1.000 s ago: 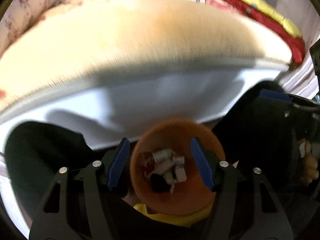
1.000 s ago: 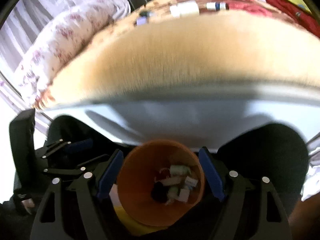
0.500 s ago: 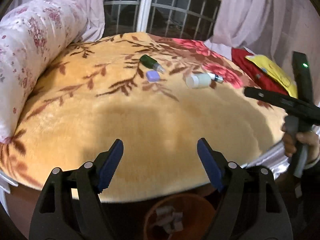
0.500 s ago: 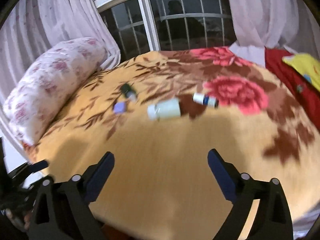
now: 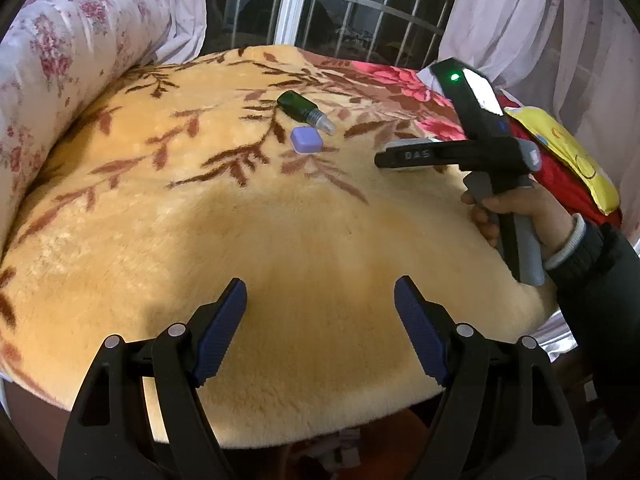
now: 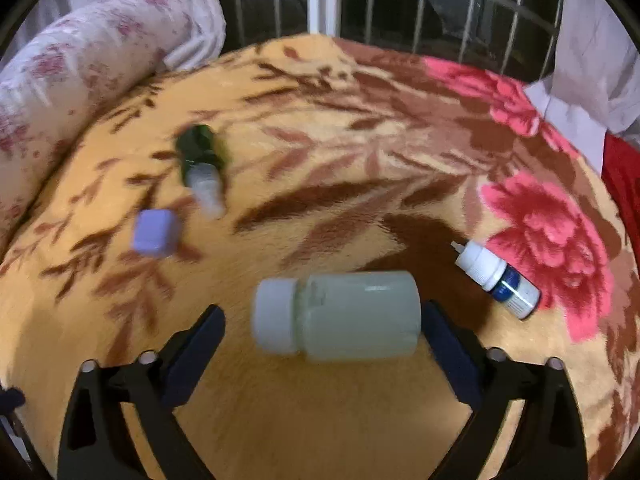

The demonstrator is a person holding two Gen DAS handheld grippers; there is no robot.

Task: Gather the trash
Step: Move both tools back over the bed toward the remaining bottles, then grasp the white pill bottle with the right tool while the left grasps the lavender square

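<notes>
Now white bottle (image 6: 340, 316) lies sideways between right gripper (image 6: 322, 336) fingers, closing, not yet pressing

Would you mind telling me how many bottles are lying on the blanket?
3. A translucent white-capped plastic bottle lies between the right gripper's closing jaws; a dark green dropper bottle lies far left; a small blue-labelled white bottle lies right. Others may be hidden.
</notes>
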